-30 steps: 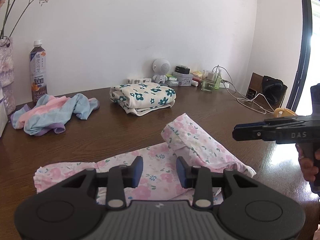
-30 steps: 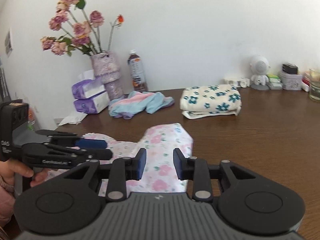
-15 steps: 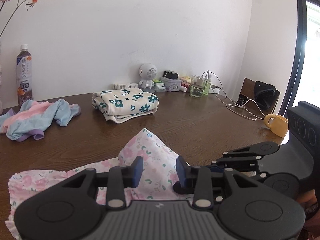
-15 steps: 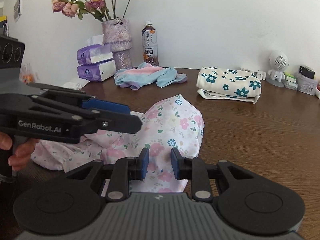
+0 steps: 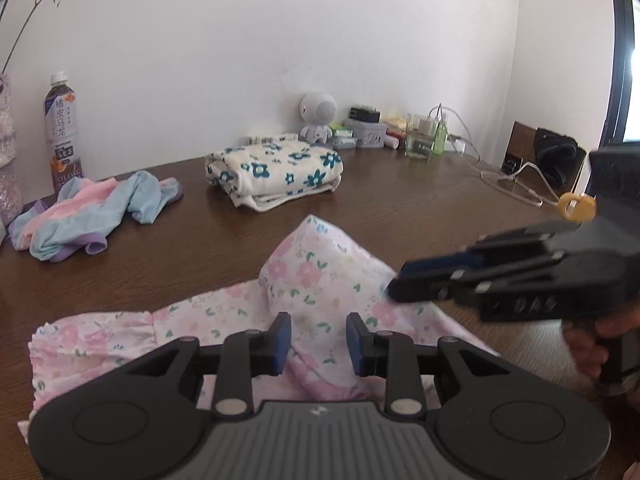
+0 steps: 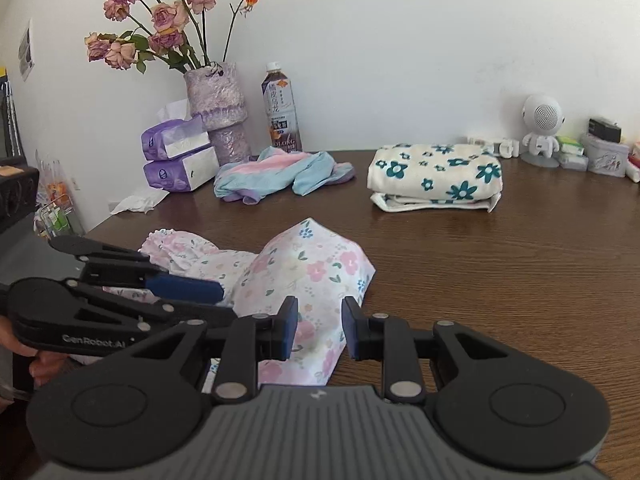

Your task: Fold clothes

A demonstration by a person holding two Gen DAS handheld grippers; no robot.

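From the left wrist, the left tongs [image 5: 318, 338] stand parted with nothing between them, over the pink floral garment [image 5: 320, 280], which lies partly doubled over on the table [image 5: 420, 208]. The right tongs [image 5: 394, 286] come in side-on; their gap cannot be told here.

From the right wrist, the right tongs [image 6: 320, 328] are parted and empty. The teal-flowered garment [image 6: 436, 178] lies folded; the pastel garment [image 6: 280, 174] lies crumpled, so folding seems partway.
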